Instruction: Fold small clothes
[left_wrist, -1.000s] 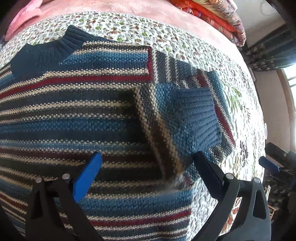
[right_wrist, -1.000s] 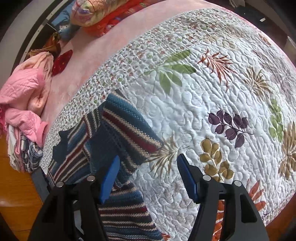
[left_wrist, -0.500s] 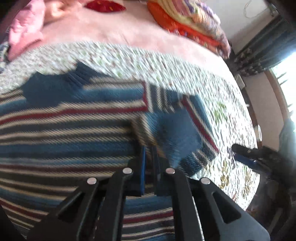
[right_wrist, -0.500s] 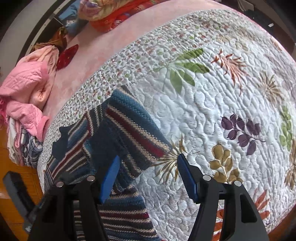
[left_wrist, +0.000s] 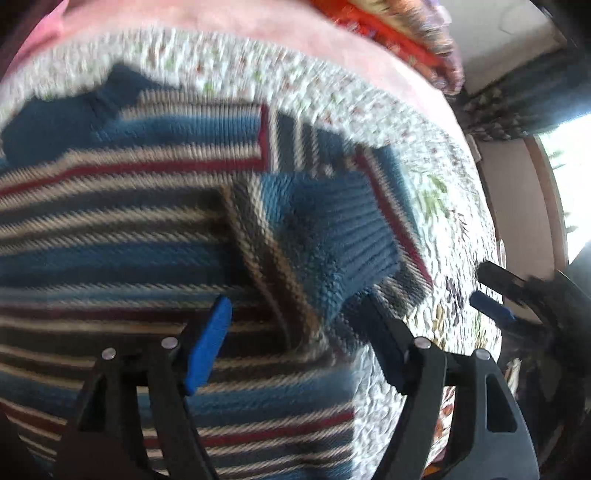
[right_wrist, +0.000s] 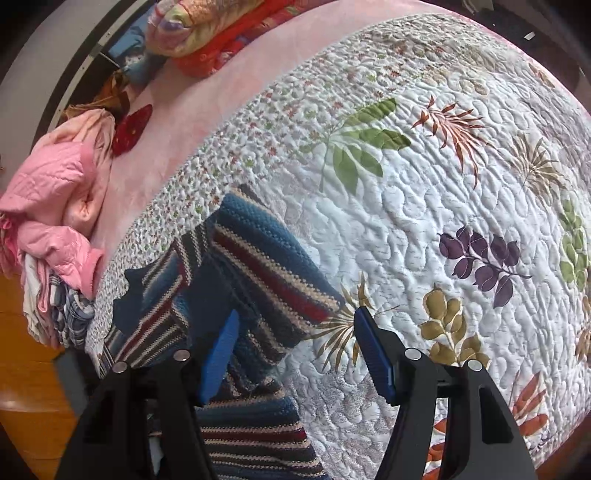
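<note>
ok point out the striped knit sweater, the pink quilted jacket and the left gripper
striped knit sweater (left_wrist: 122, 236), left wrist view, on its body panel
pink quilted jacket (right_wrist: 55, 192), right wrist view, on its bunched front
left gripper (left_wrist: 295, 328), left wrist view, midway between its fingertips

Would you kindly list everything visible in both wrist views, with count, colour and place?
striped sweater: one; blue, dark red and cream stripes; spread on the quilt, one sleeve folded in
quilt: one, white with leaf print, covering the bed
pink blanket: one, pink, beyond the quilt
folded bedding: one stack, orange and yellow, far end
clothes pile: one, mostly pink, bed's edge
left claw: one, black with blue pads, open above the sweater
right claw: one, black with blue pads, open at the sweater's edge
</note>
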